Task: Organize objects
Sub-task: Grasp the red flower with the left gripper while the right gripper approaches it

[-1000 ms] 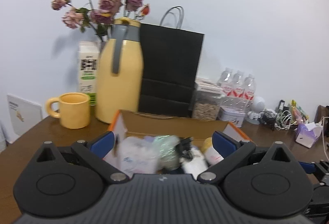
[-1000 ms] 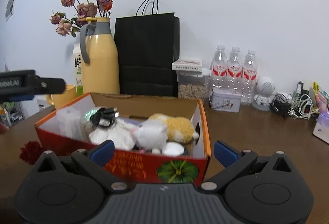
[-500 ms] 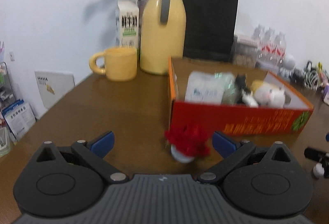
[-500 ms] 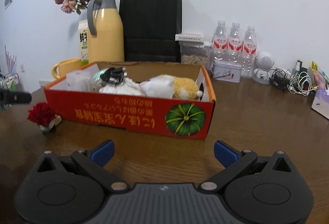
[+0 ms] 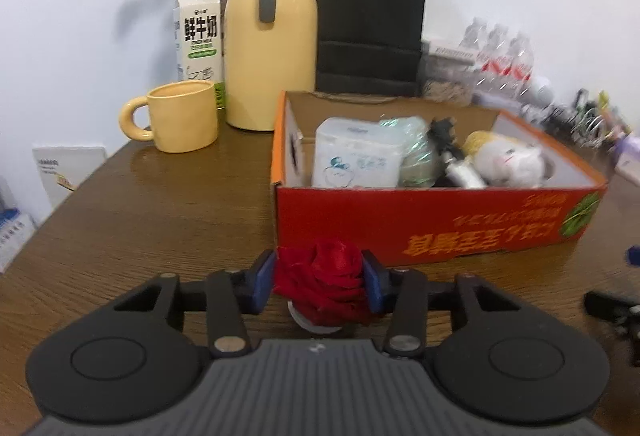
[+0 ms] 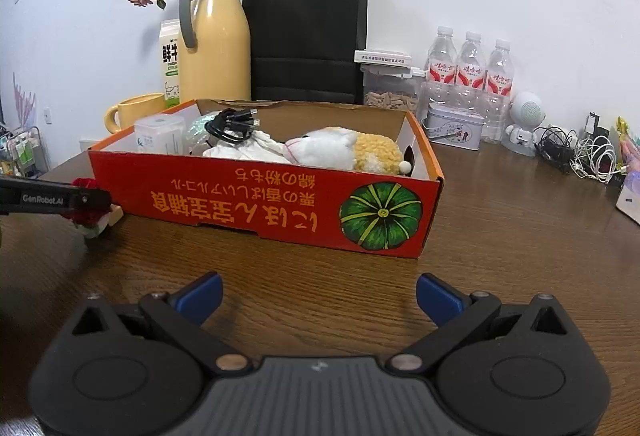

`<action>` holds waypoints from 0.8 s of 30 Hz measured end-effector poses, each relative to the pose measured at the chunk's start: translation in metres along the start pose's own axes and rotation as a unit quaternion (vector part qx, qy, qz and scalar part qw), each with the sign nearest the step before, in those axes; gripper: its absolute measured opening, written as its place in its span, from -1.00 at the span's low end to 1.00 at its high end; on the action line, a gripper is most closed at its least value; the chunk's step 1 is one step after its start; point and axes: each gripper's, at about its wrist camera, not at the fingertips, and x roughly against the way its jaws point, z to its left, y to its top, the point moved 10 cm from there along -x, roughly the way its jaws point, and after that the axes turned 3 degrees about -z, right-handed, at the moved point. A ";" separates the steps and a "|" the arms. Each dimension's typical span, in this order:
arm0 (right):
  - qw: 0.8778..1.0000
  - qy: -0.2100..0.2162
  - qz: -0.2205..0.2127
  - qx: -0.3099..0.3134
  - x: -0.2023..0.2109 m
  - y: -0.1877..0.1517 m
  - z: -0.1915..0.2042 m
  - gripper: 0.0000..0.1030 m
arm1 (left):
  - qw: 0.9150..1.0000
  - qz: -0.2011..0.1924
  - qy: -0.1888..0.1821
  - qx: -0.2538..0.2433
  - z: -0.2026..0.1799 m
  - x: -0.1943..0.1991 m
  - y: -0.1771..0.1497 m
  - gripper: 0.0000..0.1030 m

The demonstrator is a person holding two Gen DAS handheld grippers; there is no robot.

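Two blue pads of the left gripper point(image 5: 320, 278) are closing on a red rose point(image 5: 322, 282), one on each side of the flower head, and they seem already to touch the soft petals. The rose stands on the brown table point(image 5: 140, 204) on a small pale base, just beside the near left corner of the orange box point(image 5: 420, 232). I judge the grip is taken at the flower head because it is the widest and softest part, so the pads can squeeze it without slipping.

The right gripper point(image 6: 318, 294) hangs low over the table in front of the box, jaws wide and nothing between them; probably it waits out of the way.

Inside the box lie a white tissue pack point(image 5: 356, 160), a black cable point(image 6: 232, 126) and a plush toy point(image 6: 344, 148), so the rose most likely belongs there too. A yellow mug point(image 5: 180, 120) and a yellow jug point(image 5: 270, 36) stand behind.
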 end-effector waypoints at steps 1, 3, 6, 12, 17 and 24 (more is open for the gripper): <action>1.000 0.002 0.000 0.000 -0.001 0.000 0.001 1.00 | 1.000 -0.005 -0.003 0.008 0.001 0.004 0.002 -0.13; 1.000 0.008 0.002 0.002 -0.002 -0.001 0.003 1.00 | 1.000 -0.014 -0.010 0.022 0.003 0.012 0.005 -0.13; 1.000 0.020 0.002 0.011 -0.003 -0.001 0.011 1.00 | 0.999 -0.016 -0.026 0.043 0.003 0.023 0.006 -0.13; 0.997 0.063 -0.006 0.038 0.000 0.000 0.040 1.00 | 0.997 -0.012 -0.057 0.049 -0.012 0.035 0.002 -0.13; 0.993 0.091 -0.010 0.069 0.005 -0.002 0.062 0.98 | 0.996 -0.009 -0.080 0.032 -0.040 0.042 -0.009 -0.13; 0.992 0.106 -0.014 0.069 0.010 -0.001 0.066 0.89 | 0.995 -0.006 -0.097 0.017 -0.065 0.045 -0.017 -0.13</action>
